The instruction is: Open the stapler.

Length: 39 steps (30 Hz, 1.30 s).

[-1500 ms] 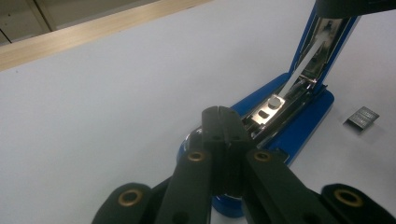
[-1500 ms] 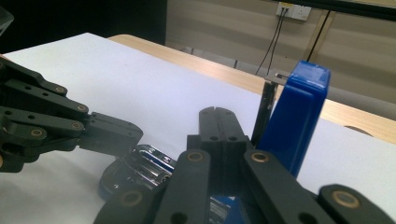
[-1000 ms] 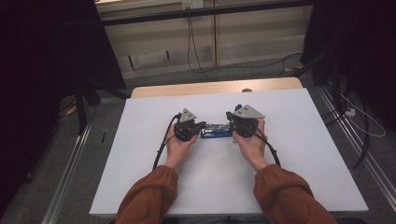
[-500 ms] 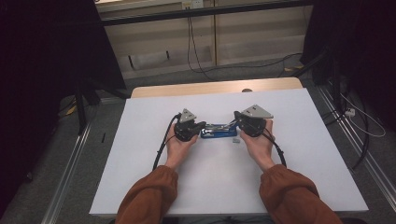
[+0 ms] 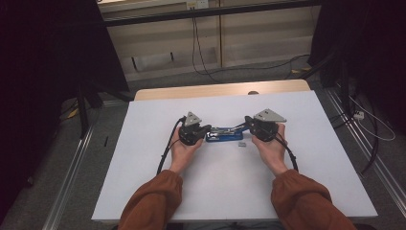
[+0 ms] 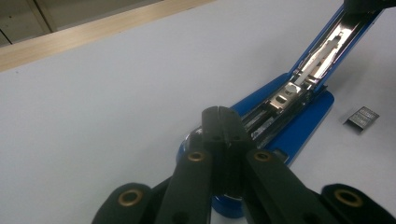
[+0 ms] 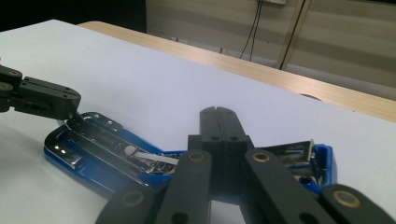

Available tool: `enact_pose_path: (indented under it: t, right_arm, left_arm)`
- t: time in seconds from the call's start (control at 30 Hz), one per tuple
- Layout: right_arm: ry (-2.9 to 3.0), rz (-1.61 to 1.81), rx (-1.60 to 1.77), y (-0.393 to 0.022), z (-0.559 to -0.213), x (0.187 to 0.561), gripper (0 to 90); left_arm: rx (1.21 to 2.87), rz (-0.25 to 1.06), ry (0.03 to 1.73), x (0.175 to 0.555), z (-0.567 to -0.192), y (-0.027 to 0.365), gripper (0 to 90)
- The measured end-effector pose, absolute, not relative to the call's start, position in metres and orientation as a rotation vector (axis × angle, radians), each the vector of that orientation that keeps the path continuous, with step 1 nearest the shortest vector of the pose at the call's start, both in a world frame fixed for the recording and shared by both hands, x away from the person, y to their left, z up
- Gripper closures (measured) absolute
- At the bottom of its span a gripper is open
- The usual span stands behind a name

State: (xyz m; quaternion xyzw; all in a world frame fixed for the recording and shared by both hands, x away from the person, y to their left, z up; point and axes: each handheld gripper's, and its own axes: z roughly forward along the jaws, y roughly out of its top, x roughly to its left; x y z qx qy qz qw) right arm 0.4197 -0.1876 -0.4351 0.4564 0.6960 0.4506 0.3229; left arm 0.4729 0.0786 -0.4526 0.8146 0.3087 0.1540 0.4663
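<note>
1. Stapler, blue and hinged open, is lying mid-worktop between the two hands, its metal staple channel exposed.
2. Left hand-held gripper is pressing down on the stapler's base end with jaws fully closed together, nothing clamped between them; if that tip is sliding off the rounded plastic, the base is likely skidding across the smooth sheet.
3. Right hand-held gripper, jaws likewise closed with nothing between them, is working at the raised top arm; whether it is touching the arm cannot be told from the right gripper view. Too hard a push risks the arm snapping shut or the spring pusher jumping out.
4. Small strip of staples is sitting just beside the stapler on the person's side, apart from both grippers; a sweeping wrist could be knocking it away or breaking it up.
</note>
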Motion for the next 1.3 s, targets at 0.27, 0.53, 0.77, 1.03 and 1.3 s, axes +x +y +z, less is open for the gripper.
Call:
enact_pose_path:
  t: [0.27, 0.53, 0.77, 1.03, 1.3]
  right_arm:
    - [1.836, 1.197, 1.215, -0.194, -0.438, 0.419, 90.0]
    - [1.849, 1.203, 1.214, -0.2, -0.439, 0.419, 90.0]
    - [1.858, 1.202, 1.212, -0.204, -0.44, 0.419, 90.0]
    - [1.859, 1.202, 1.23, -0.21, -0.443, 0.417, 90.0]
    - [1.895, 1.16, 1.226, -0.217, -0.45, 0.416, 90.0]
  left_arm:
    - [1.978, 0.34, 0.774, 0.474, -0.454, 0.08, 90.0]
    - [1.997, 0.369, 0.766, 0.473, -0.454, 0.076, 90.0]
    - [1.99, 0.357, 0.771, 0.473, -0.455, 0.076, 90.0]
    - [1.986, 0.349, 0.777, 0.474, -0.455, 0.077, 90.0]
    - [1.987, 0.354, 0.775, 0.473, -0.455, 0.077, 90.0]
